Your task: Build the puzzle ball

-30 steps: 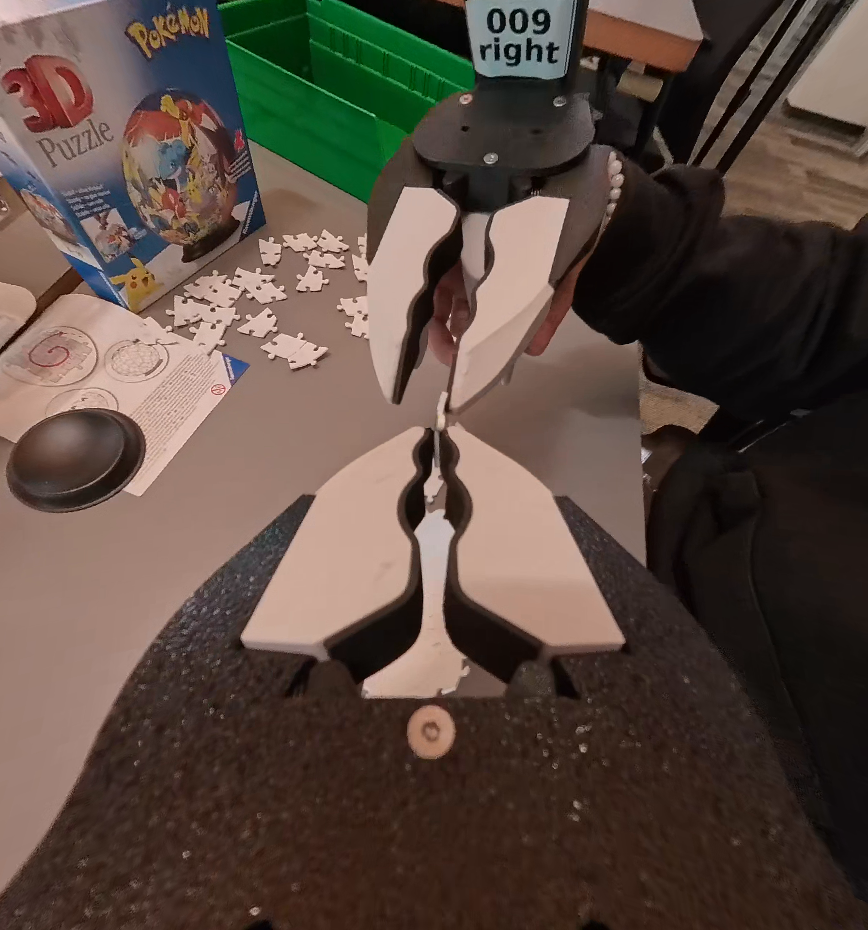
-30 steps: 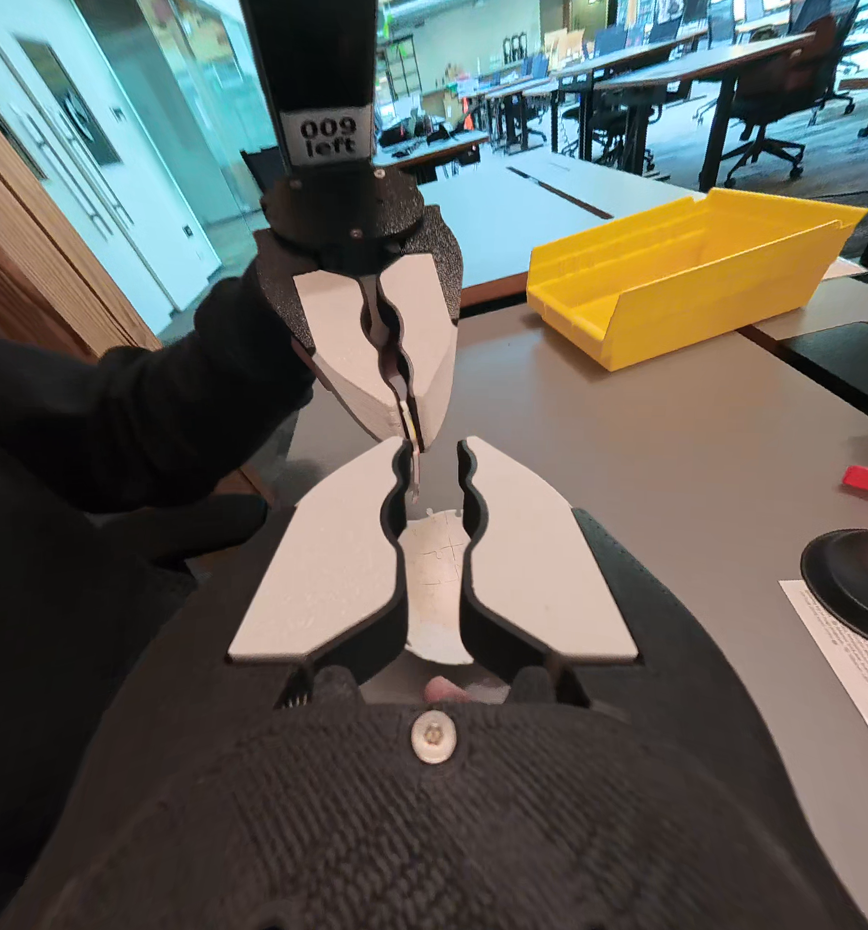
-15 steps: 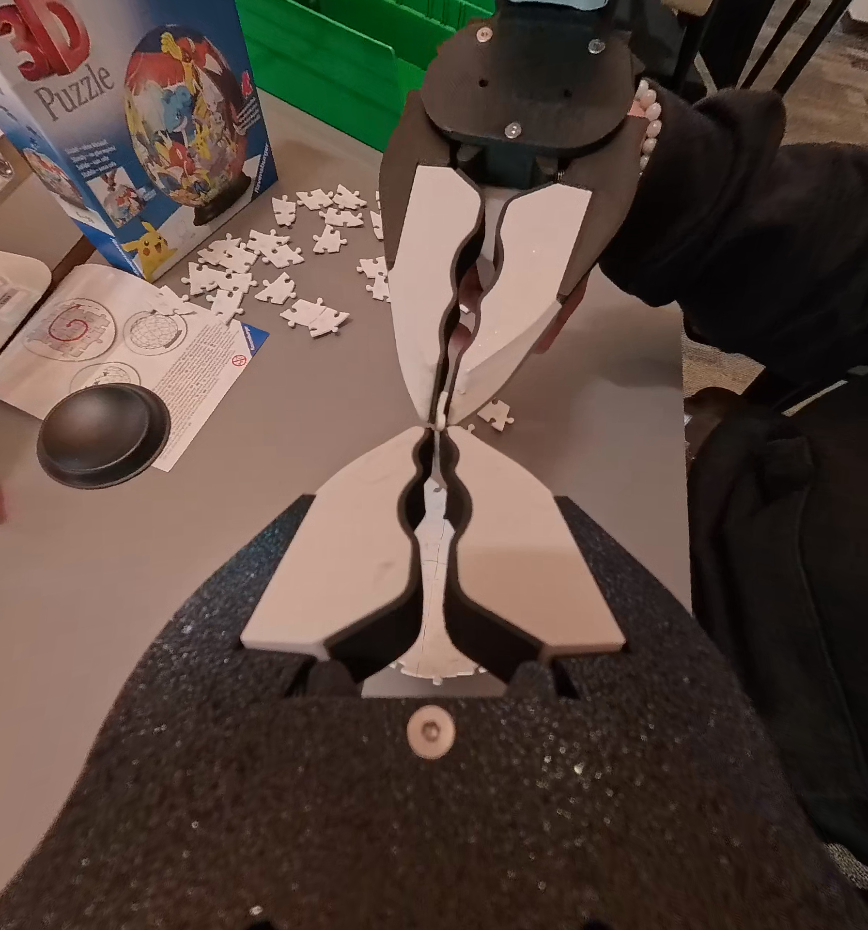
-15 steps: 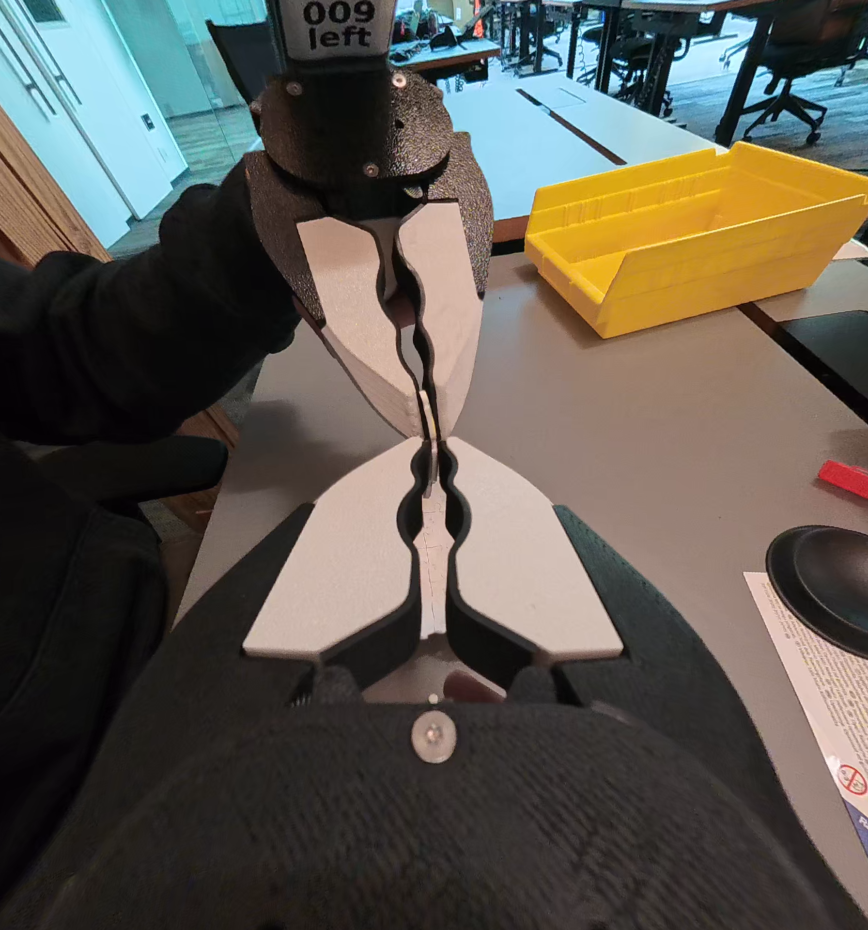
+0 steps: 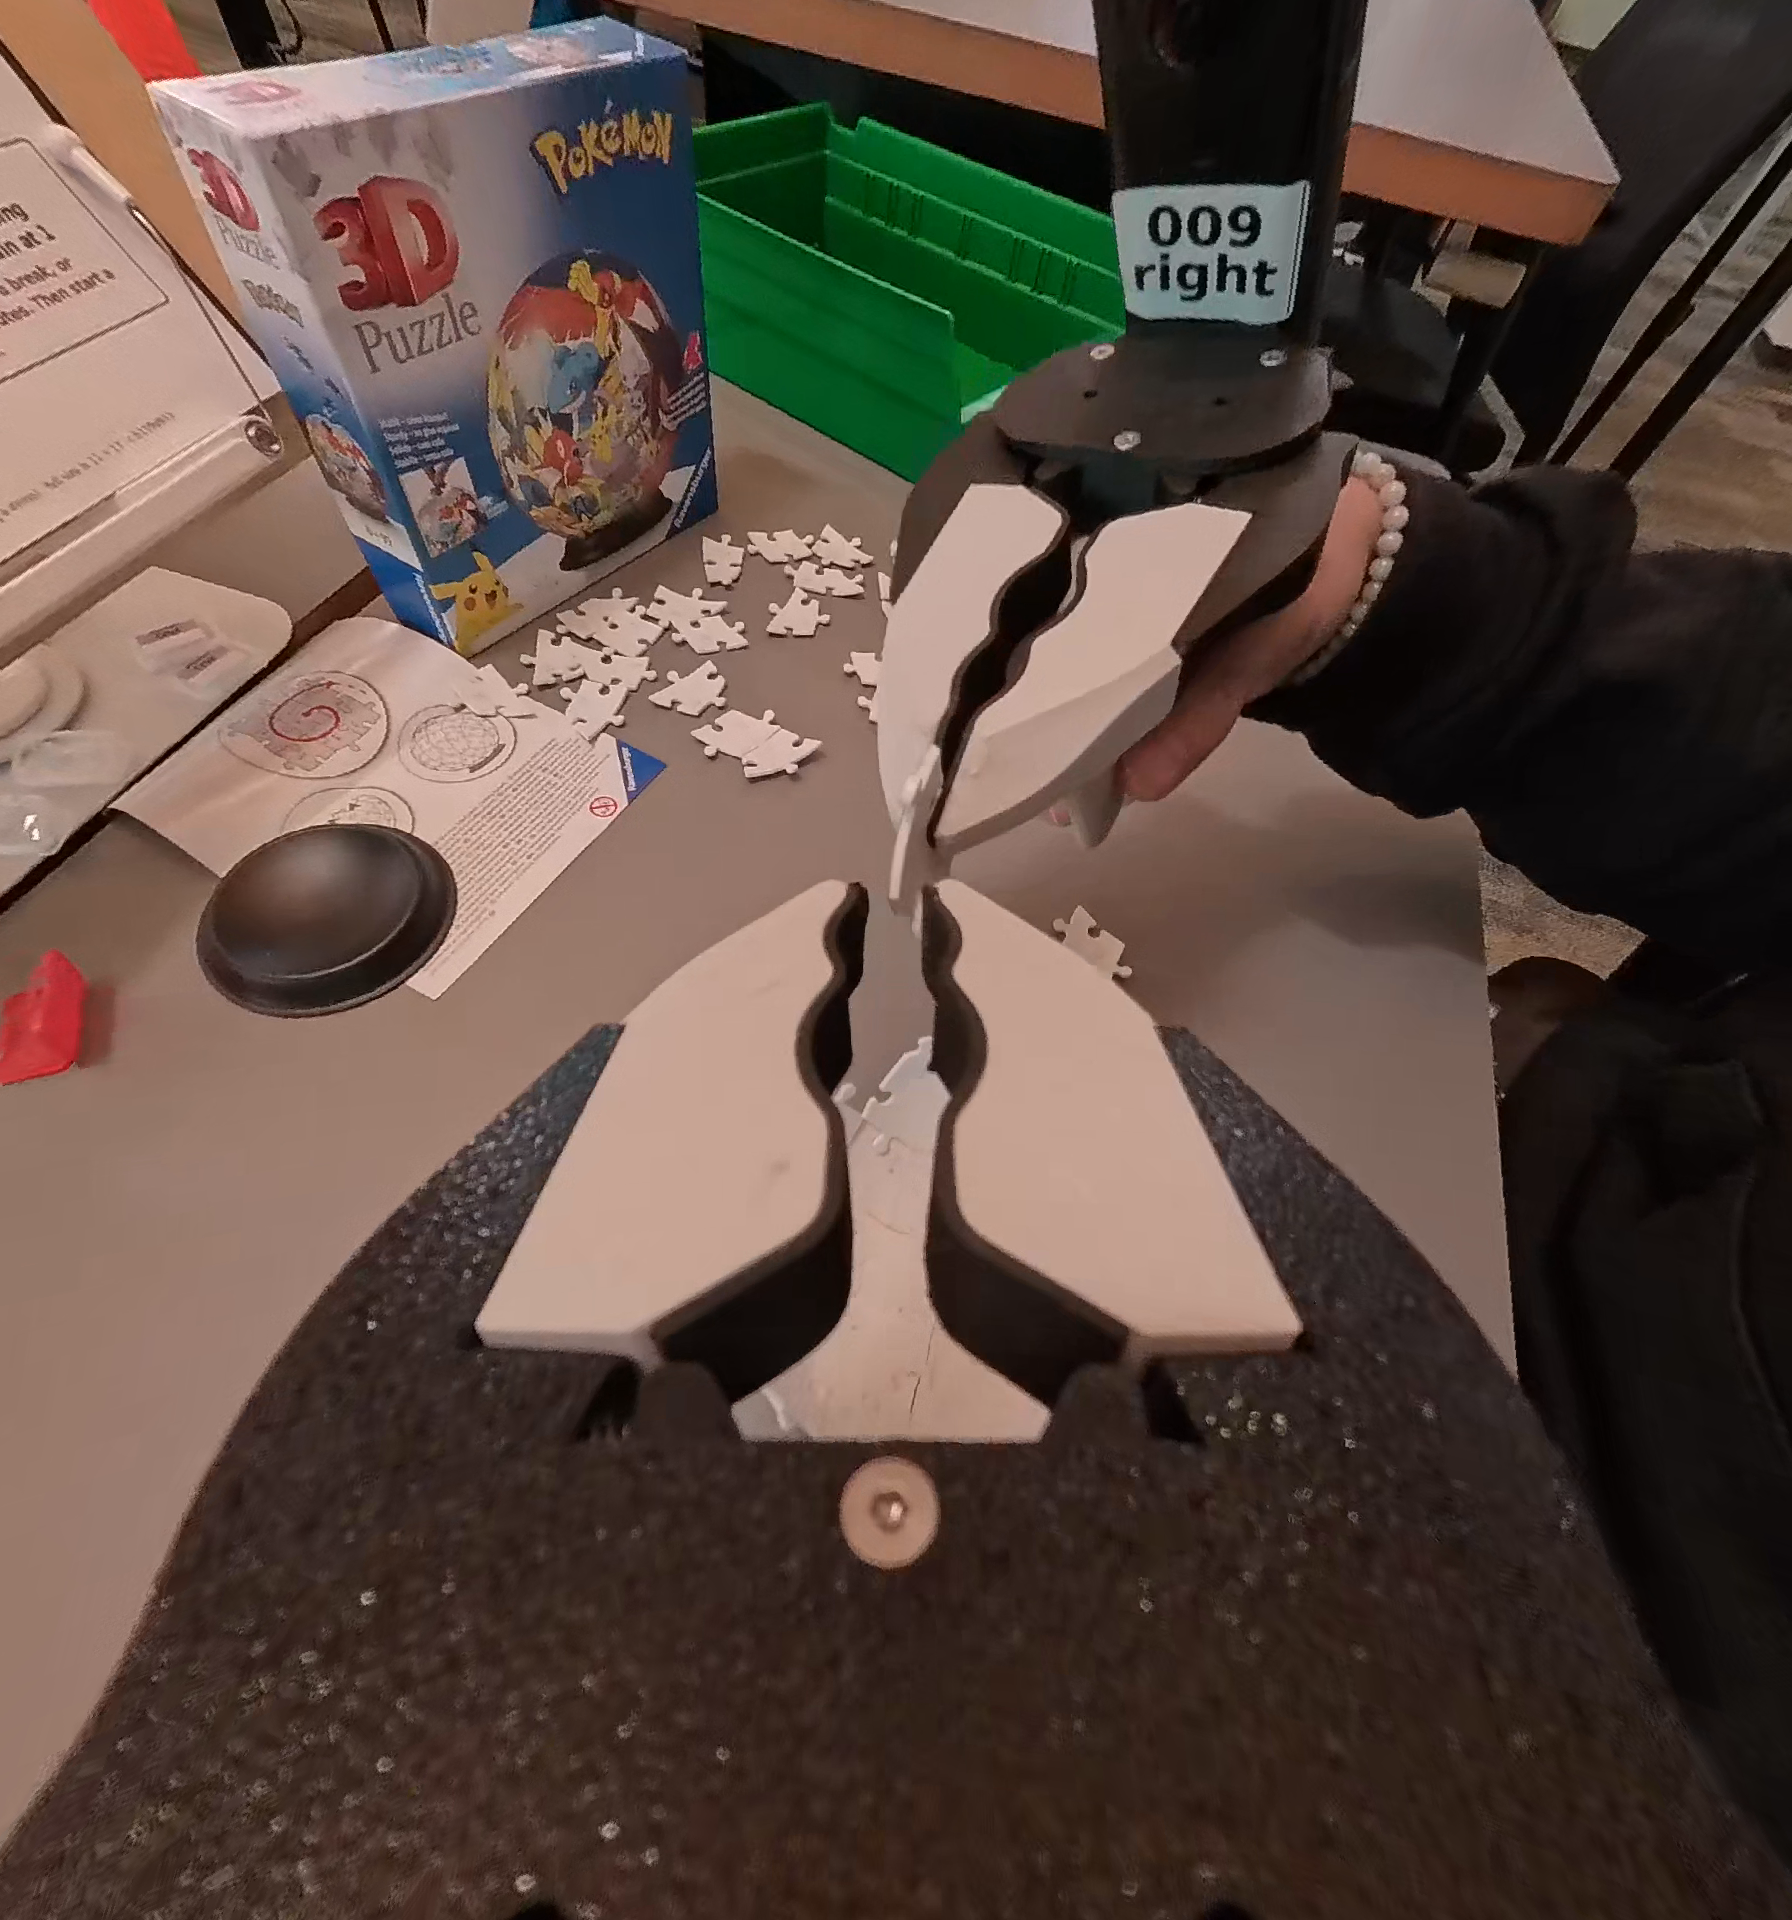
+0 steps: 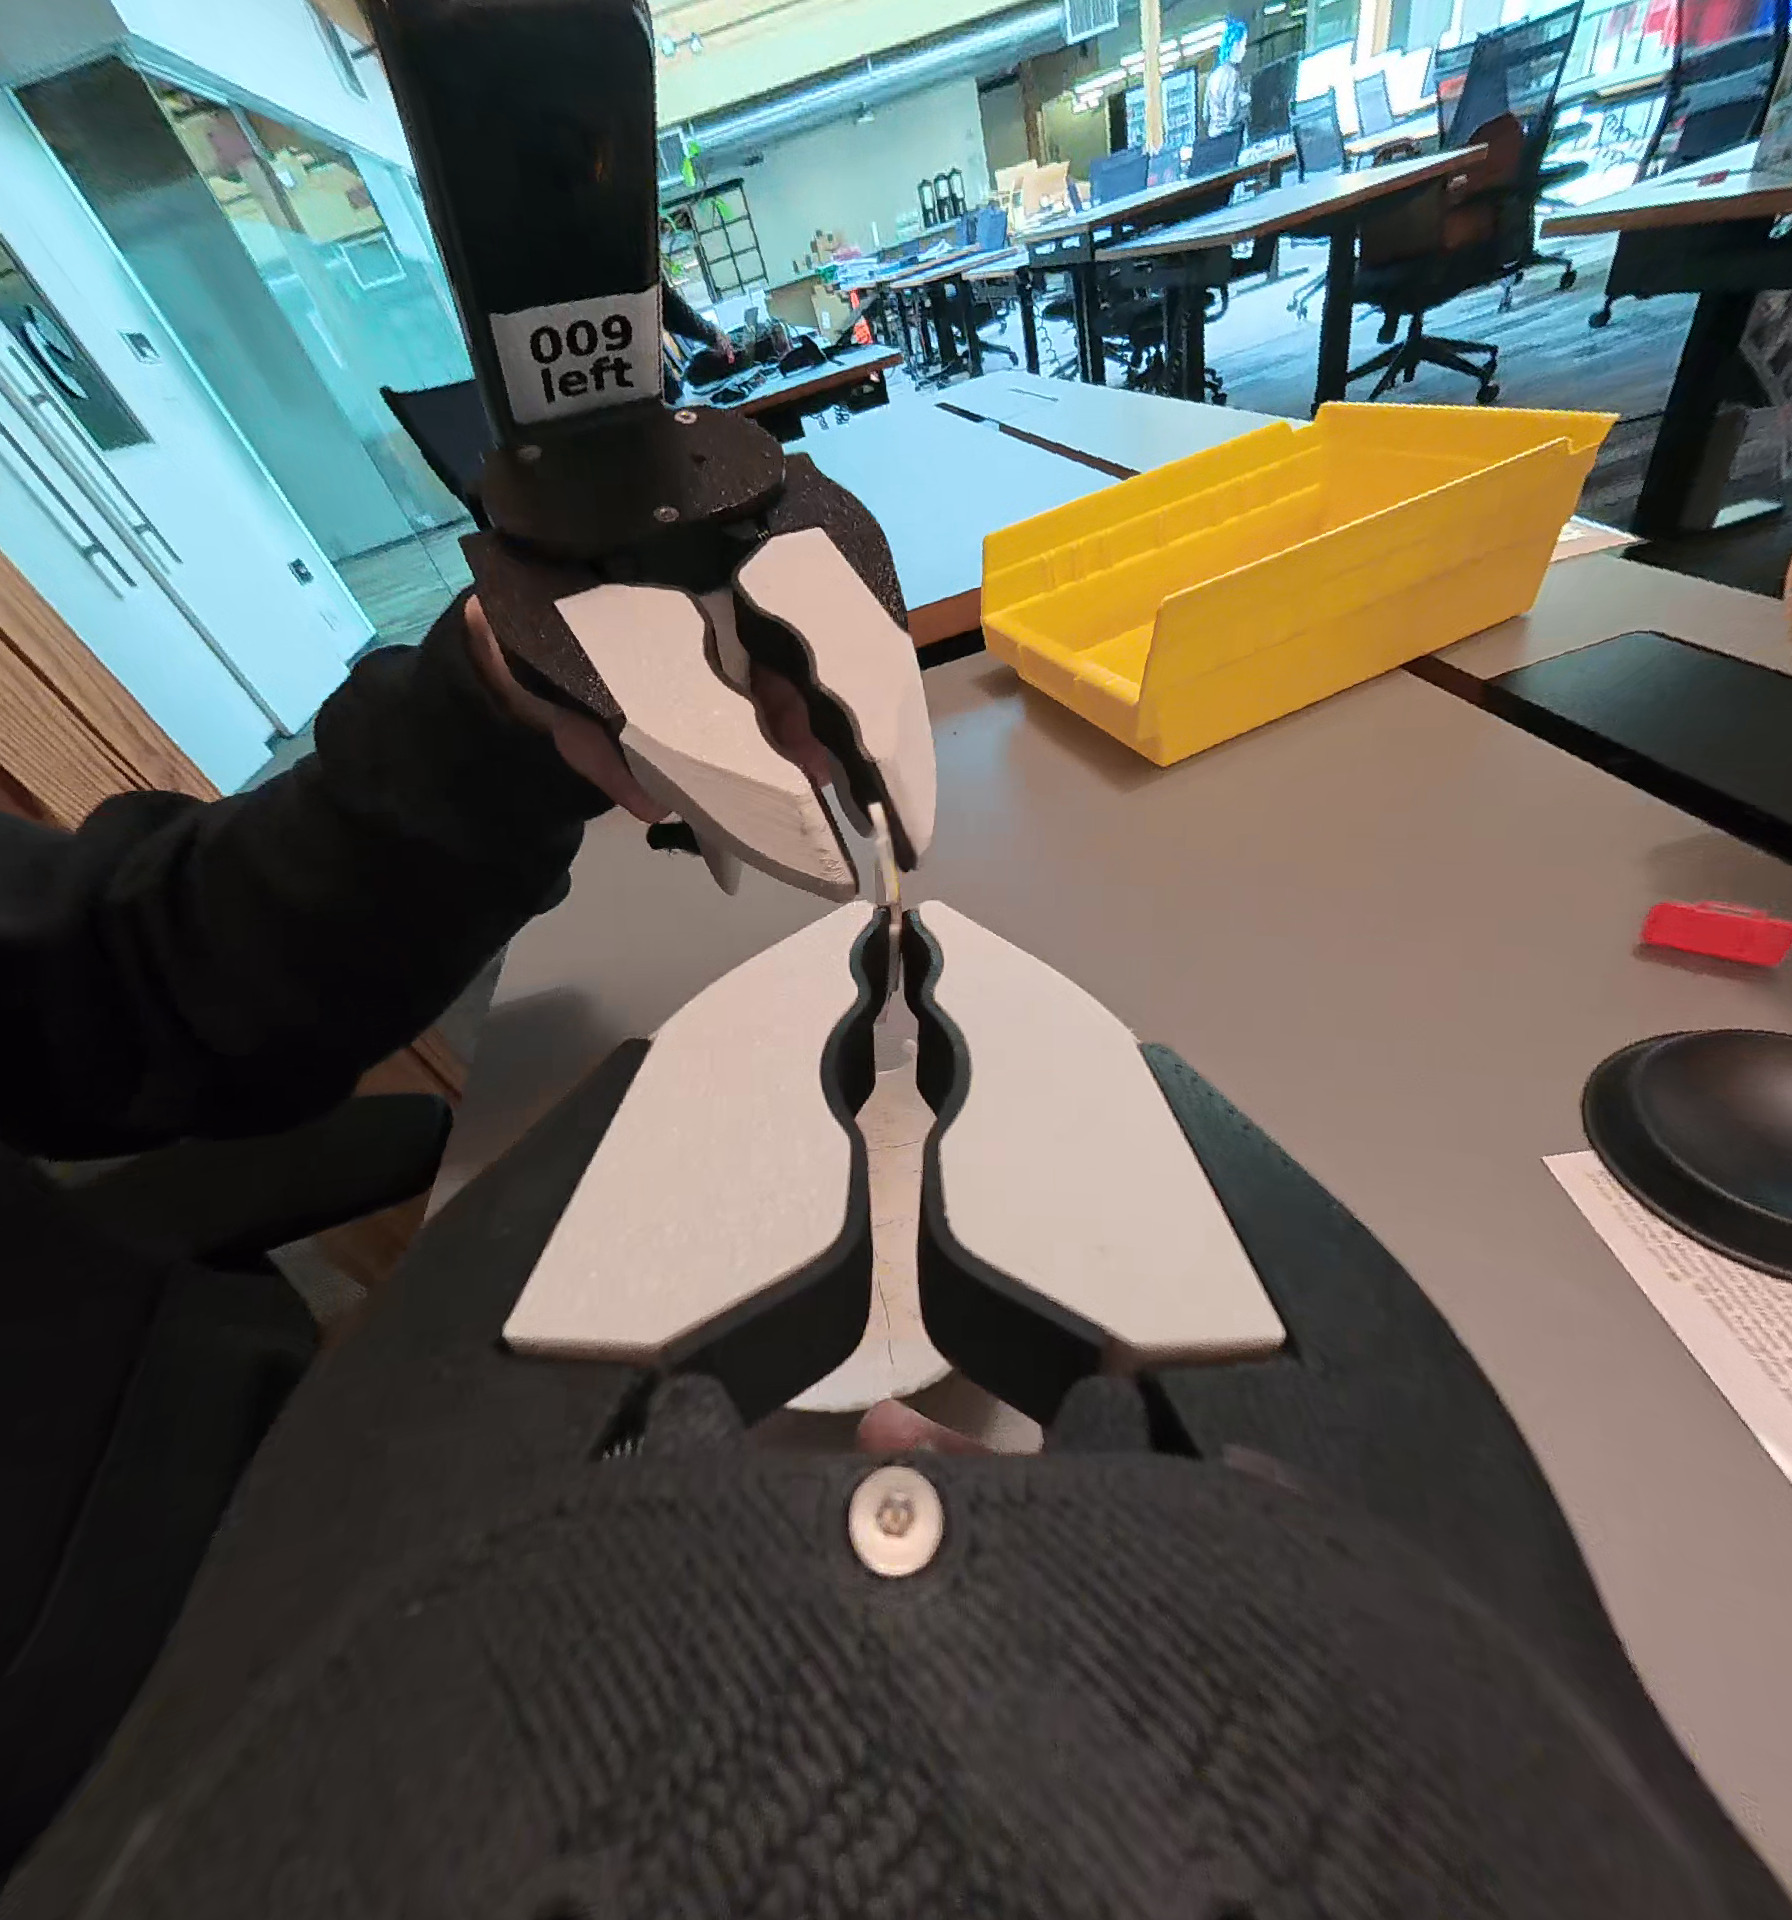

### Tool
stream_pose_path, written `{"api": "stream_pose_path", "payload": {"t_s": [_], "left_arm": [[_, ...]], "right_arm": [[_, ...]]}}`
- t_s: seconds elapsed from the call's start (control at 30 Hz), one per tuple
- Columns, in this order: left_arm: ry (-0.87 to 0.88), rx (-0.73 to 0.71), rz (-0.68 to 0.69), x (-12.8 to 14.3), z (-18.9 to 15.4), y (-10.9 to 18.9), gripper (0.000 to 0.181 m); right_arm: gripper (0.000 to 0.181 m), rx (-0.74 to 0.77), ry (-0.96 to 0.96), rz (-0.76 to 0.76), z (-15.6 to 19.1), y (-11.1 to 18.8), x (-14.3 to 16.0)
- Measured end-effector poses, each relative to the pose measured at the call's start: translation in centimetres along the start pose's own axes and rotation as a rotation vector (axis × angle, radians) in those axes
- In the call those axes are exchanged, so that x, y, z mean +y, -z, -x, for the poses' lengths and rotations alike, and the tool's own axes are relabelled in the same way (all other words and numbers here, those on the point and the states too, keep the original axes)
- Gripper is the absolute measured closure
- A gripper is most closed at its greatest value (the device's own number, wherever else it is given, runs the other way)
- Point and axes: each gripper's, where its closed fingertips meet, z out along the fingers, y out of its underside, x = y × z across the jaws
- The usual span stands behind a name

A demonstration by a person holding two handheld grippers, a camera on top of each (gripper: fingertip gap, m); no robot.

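In the left wrist view only, loose puzzle pieces point(image 5: 684, 644) (white) beside the box point(image 5: 476, 343)

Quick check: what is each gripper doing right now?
Left gripper: shut on a joined section of puzzle pieces.
Right gripper: shut on another white section, tip to tip with the left.

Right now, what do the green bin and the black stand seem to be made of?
Green bin: likely moulded plastic, with an even colour, ribbed walls and a slight sheen. Black stand: smooth dome with a soft highlight, probably plastic, though metal cannot be ruled out.
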Motion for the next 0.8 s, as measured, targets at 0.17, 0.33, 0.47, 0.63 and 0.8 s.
{"api": "stream_pose_path", "payload": {"t_s": [0.17,0.33,0.47,0.63,0.8], "left_arm": [[-0.005,0.022,-0.022,-0.3,-0.2,-0.2,0.179],[-0.040,0.032,0.045,0.7,-0.1,-0.7,0.180],[-0.086,0.041,0.109,1.6,-0.1,-1.4,0.180],[-0.088,0.050,0.139,2.5,0.4,-1.9,0.180],[-0.066,0.090,0.109,2.5,0.3,-2.0,0.180]], "right_arm": [[0.179,0.008,0.029,0.004,0.2,-0.2,-0.2],[0.166,0.026,0.075,0.072,-0.2,-0.1,0.2],[0.168,0.040,0.159,0.202,-0.5,-0.7,1.3],[0.177,0.041,0.231,0.295,-0.8,-1.0,2.2],[0.175,0.027,0.239,0.303,-1.0,-0.8,2.3]]}}
